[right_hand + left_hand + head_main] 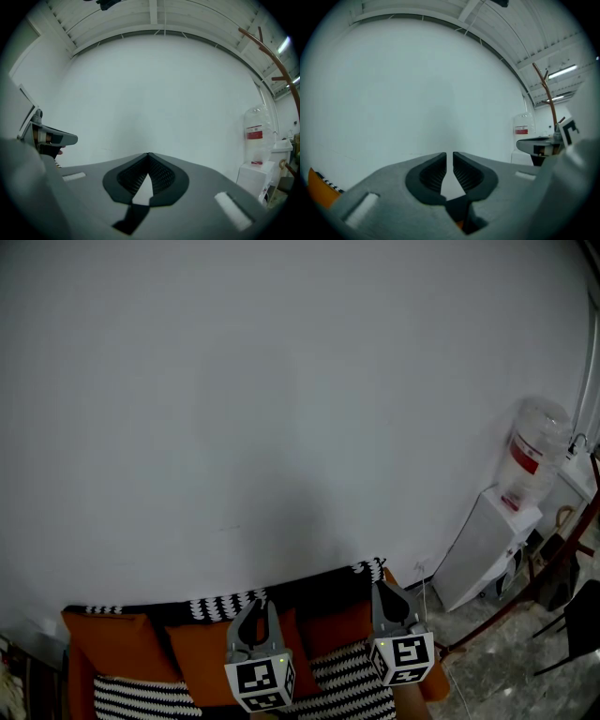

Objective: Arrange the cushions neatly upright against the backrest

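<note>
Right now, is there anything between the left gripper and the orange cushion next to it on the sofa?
Nothing visible stands in the way. The left gripper is held right by the orange cushion. Its jaws are a narrow slit apart and empty, and they aim at the white wall, not at the cushion.

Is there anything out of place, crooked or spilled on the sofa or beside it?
Nothing clearly stands out. The orange cushions seem upright at the back of the sofa, below a striped throw, and the water dispenser stands by the wall. Only the sofa's top part is in view, so the rest cannot be judged.
</note>
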